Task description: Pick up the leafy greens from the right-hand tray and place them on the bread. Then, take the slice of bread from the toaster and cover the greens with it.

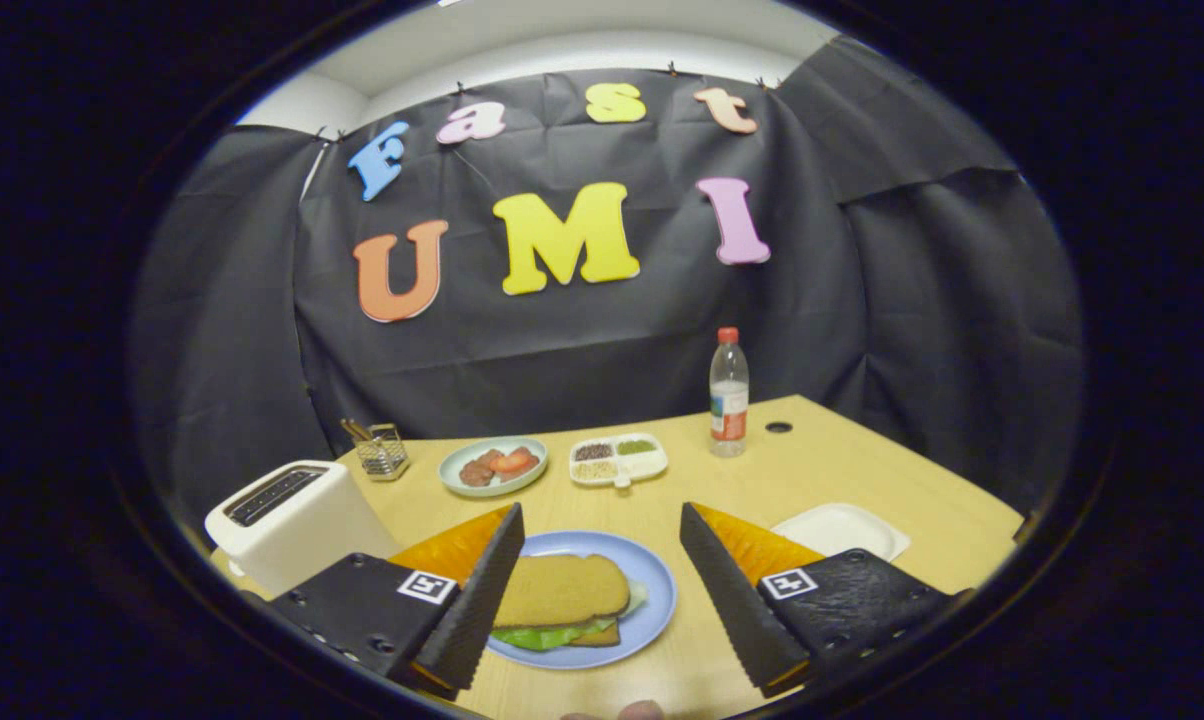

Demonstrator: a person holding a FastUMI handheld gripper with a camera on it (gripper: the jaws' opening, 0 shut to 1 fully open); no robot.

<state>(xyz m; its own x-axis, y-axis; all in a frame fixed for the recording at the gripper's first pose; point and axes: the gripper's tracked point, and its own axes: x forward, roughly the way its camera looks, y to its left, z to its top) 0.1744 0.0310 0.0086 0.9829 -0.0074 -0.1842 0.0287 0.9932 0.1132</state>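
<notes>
Straddling the blue plate (652,610), tongs (597,580) gape (sandwich (562,590) untouched between)

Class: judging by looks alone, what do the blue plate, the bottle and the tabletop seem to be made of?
Blue plate: likely ceramic or melamine, smooth, faintly glossy. Bottle: clear plastic, see-through, red cap. Tabletop: pale wood-look laminate, matt, even grain. The gripper hangs open above the plate.

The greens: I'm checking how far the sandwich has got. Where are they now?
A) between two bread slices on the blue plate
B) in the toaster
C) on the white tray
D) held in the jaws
A: the greens peek out under the top bread slice on the blue plate, between the open, empty jaws of the gripper.
</notes>
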